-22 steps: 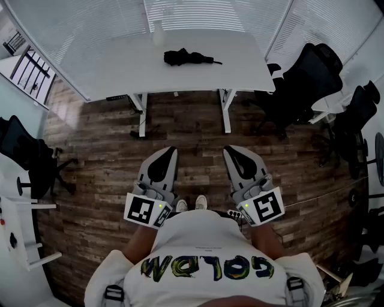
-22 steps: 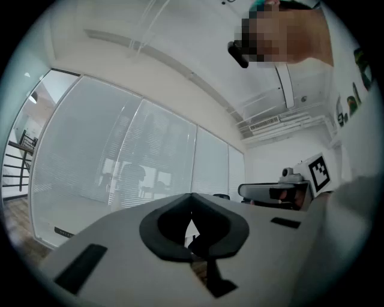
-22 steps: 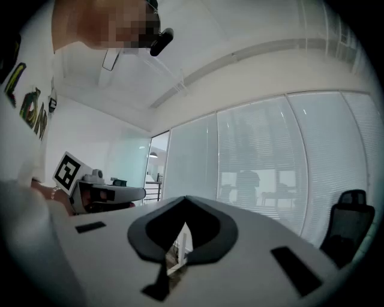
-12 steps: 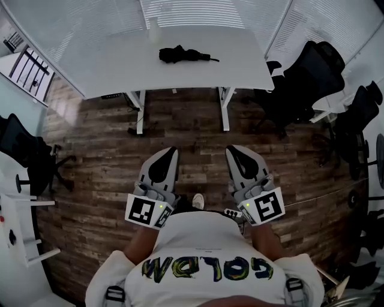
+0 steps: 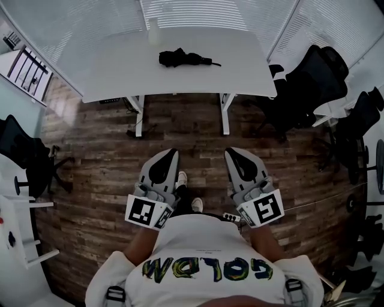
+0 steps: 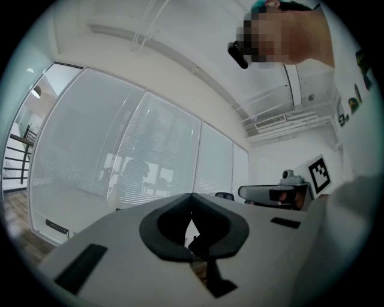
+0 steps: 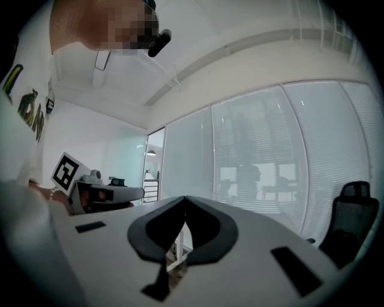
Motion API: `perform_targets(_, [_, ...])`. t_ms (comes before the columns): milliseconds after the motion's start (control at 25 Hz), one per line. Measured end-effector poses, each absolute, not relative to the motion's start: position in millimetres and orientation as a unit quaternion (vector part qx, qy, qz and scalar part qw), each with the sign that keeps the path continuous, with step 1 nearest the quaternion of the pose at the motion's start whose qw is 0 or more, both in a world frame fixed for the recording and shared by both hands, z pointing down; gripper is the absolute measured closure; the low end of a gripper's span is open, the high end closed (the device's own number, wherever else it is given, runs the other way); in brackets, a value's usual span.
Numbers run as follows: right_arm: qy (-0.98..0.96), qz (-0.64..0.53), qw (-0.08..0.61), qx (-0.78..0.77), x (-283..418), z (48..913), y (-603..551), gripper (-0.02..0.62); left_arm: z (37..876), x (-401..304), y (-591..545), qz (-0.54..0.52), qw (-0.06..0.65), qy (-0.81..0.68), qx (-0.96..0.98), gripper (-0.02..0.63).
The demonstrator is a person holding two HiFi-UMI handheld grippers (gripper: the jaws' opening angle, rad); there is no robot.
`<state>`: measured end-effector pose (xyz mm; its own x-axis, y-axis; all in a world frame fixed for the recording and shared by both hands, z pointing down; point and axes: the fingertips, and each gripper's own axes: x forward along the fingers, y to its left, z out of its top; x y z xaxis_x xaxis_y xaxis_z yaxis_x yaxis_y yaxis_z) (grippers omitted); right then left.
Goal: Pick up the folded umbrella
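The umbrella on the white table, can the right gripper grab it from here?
Probably not yet. The folded umbrella lies on the white table, while the right gripper, jaws shut, is by the person's body. Only wooden floor lies between, so walking closer should do.

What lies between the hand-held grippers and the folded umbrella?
Head view: only wooden floor, then the white table's near edge, separate the left hand-held gripper and right hand-held gripper from the folded umbrella.

- We get soft daylight through the blinds (image 5: 192, 12); the bench (image 5: 120, 66) glares white.
- Our head view bows at its edges; the umbrella (image 5: 180, 58) looks sharp.
- Gripper views dimmer, corners black.
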<state>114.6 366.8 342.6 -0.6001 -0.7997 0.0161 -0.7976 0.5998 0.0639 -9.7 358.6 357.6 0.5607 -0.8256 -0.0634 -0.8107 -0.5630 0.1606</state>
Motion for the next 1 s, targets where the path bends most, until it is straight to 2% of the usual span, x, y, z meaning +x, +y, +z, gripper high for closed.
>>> perform_targets(680, [-0.9,-0.044,0.035,0.433,16.9,331.2,200.8,0.584,351.4,-103.5,196.0,-0.078,0.058,-0.467,0.879,0.596])
perform_targets(1000, [-0.892,-0.034,0.041,0.449,0.7,338.5,156.4,0.584,355.0,-124.0,147.8,-0.074,0.063,-0.456,0.885,0.597])
